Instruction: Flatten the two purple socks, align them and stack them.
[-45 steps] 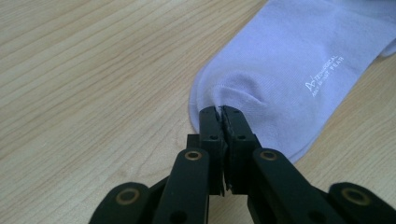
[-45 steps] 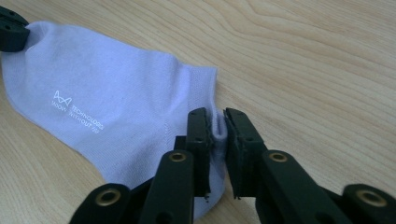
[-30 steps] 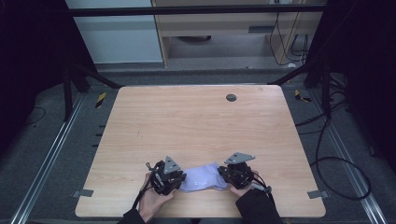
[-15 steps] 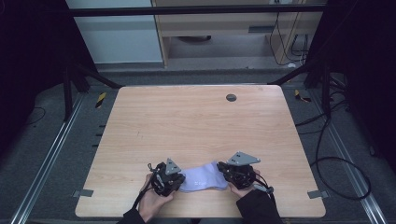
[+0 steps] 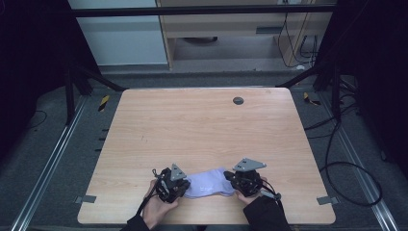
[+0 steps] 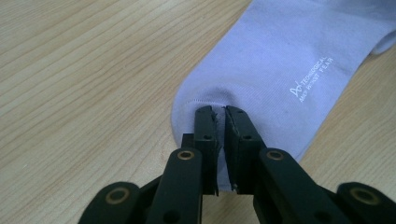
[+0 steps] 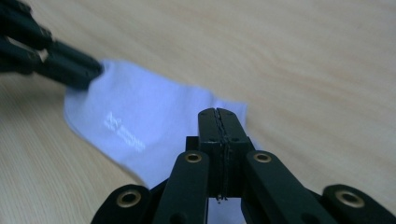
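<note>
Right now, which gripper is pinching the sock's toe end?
The left gripper: it pinches the rounded, seamed toe of the sock. The right gripper holds the opposite end.

Sock (image 6: 280, 70): pale lilac-blue, plain knit, with small white lettering printed beyond the left gripper (image 6: 219, 114). Both grippers: black jaws and links, brass-coloured pivot pins; right gripper (image 7: 218, 116) the same. Each carries a grey three-cornered plate in the high view. Table (image 5: 202, 125): light wood, fine straight grain, with one dark round spot (image 5: 238, 100) far from the grippers. Sleeves (image 5: 267, 216) behind the grippers: dark. Floor (image 5: 365, 144) around the table: dark grey, with yellow-and-black striped tape (image 5: 104, 102).
</note>
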